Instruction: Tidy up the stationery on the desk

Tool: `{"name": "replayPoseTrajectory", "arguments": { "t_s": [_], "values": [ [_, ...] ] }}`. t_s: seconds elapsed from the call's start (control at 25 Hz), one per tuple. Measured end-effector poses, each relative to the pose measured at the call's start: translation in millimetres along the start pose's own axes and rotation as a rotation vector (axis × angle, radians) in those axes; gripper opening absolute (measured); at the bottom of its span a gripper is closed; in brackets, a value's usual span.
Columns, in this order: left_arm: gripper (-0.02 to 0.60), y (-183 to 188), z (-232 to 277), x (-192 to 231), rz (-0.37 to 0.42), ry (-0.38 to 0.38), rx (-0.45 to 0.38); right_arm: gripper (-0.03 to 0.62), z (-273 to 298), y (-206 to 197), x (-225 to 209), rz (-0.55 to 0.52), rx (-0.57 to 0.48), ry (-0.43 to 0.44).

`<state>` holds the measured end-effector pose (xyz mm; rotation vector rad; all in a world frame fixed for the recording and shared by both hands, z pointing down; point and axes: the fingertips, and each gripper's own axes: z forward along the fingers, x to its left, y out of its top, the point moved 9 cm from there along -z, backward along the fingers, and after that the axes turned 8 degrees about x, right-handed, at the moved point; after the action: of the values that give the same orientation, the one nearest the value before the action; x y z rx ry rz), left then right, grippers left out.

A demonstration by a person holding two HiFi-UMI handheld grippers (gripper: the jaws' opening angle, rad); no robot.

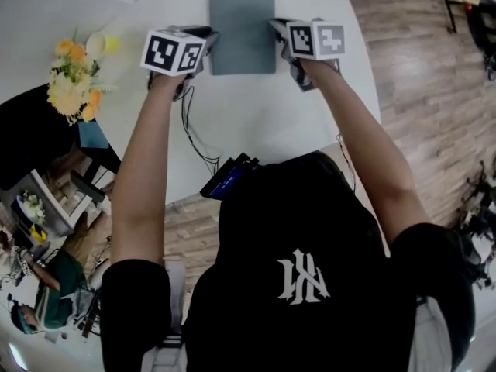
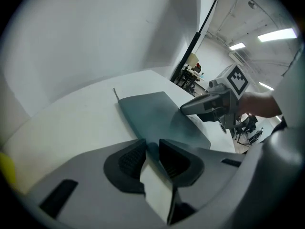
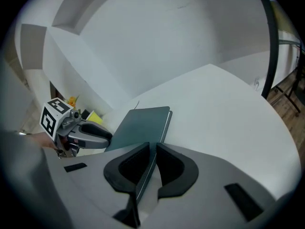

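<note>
A grey-green notebook [image 1: 242, 29] lies closed on the white round table [image 1: 256, 130], at its far side. My left gripper [image 1: 208, 41] is at the notebook's near left edge. In the left gripper view the notebook [image 2: 152, 113] runs in between the two pads of that gripper [image 2: 152, 149], which press on it, with white page edges showing below. My right gripper [image 1: 277, 31] is at the near right edge. In the right gripper view its pads [image 3: 152, 159] are closed on the thin edge of the notebook [image 3: 140, 125]. Each gripper sees the other [image 2: 205, 108] [image 3: 88, 135] across the cover.
A bunch of yellow and orange flowers [image 1: 74, 80] and a yellow cup [image 1: 101, 45] stand at the table's left. Thin black cables [image 1: 198, 142] trail from the left gripper toward a dark device [image 1: 229, 178] at the near edge. Wooden floor lies to the right.
</note>
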<state>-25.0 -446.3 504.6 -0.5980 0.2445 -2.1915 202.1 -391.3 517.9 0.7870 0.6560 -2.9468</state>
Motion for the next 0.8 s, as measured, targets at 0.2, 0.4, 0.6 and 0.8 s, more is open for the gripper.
{"name": "replayPoseTrajectory", "arguments": {
  "t_s": [0.2,0.4,0.6,0.8],
  "values": [
    [0.087,-39,-3,-30,-0.070,0.005,-0.008,0.066,-4,-19,8,-0.090,0.039,0.009],
    [0.087,-73,-4,-63,-0.115,0.019,-0.012,0.066,-10,-41,15,-0.160,0.075,0.029],
    [0.084,-103,-3,-92,-0.158,0.037,-0.025,0.064,-18,-67,21,-0.247,0.103,0.040],
    [0.084,-129,0,-124,-0.172,0.051,-0.019,0.065,-29,-98,24,-0.285,0.135,0.055]
  ]
}}
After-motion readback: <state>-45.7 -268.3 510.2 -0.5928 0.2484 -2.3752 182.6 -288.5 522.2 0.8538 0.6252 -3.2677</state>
